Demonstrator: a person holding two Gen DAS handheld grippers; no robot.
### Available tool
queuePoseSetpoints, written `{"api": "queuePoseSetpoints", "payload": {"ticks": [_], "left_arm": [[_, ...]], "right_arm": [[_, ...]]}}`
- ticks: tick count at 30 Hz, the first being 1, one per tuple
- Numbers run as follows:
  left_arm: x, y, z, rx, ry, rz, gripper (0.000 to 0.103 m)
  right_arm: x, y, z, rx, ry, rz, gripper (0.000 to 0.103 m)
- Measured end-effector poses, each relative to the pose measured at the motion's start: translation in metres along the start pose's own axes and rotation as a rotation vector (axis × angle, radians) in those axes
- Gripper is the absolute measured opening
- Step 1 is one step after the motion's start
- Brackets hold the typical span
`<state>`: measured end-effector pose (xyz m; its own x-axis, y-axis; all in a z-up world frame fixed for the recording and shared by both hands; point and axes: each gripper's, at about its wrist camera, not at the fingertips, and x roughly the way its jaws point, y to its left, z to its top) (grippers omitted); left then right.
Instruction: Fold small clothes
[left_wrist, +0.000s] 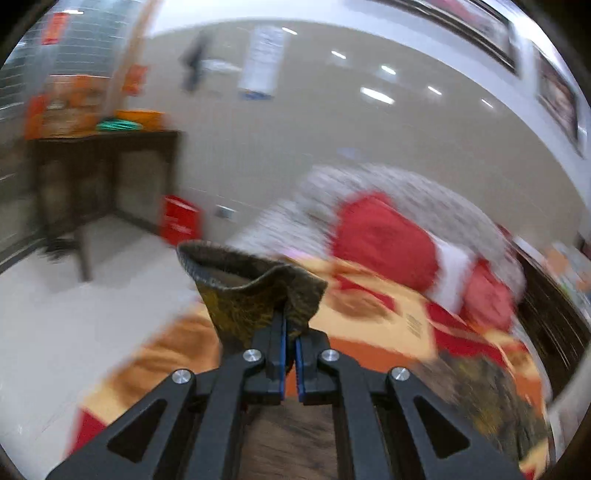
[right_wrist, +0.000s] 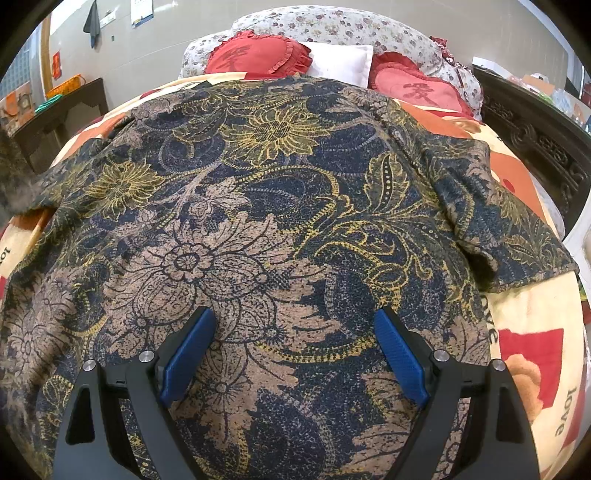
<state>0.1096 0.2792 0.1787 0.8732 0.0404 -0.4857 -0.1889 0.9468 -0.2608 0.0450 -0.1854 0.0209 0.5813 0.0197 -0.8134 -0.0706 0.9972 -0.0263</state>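
Left gripper (left_wrist: 290, 334) pinched tight on the edge of the floral garment's sleeve (left_wrist: 255, 291), held up off the bed, probably to carry that side over the body of the cloth for a first fold. Right gripper (right_wrist: 295, 347) spread wide with nothing between the blue pads (right_wrist: 188, 354), poised above the floral garment (right_wrist: 266, 206), perhaps ready to pin it. Spread flat across the patterned bedspread (right_wrist: 532, 332), short of the red heart pillows (right_wrist: 258, 55).
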Motion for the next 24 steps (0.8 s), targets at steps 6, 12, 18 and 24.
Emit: {"api": "queuePoseSetpoints", "payload": {"ticks": [6, 12, 18, 24], "left_arm": [[0.042, -0.139, -0.059, 0.155, 0.126, -0.246, 0.004], [0.031, -0.284, -0.092, 0.275, 0.199, -0.506, 0.004], [0.027, -0.394, -0.148, 0.479, 0.348, -0.721, 0.004], [0.045, -0.424, -0.195, 0.591, 0.448, -0.69, 0.006]], "right_arm": [[0.0, -0.001, 0.0, 0.003, -0.001, 0.005, 0.089], [0.0, -0.001, -0.001, 0.009, -0.002, 0.013, 0.089], [0.0, -0.006, -0.001, 0.026, -0.004, 0.038, 0.089], [0.0, -0.005, 0.0, 0.033, -0.004, 0.048, 0.09]]}}
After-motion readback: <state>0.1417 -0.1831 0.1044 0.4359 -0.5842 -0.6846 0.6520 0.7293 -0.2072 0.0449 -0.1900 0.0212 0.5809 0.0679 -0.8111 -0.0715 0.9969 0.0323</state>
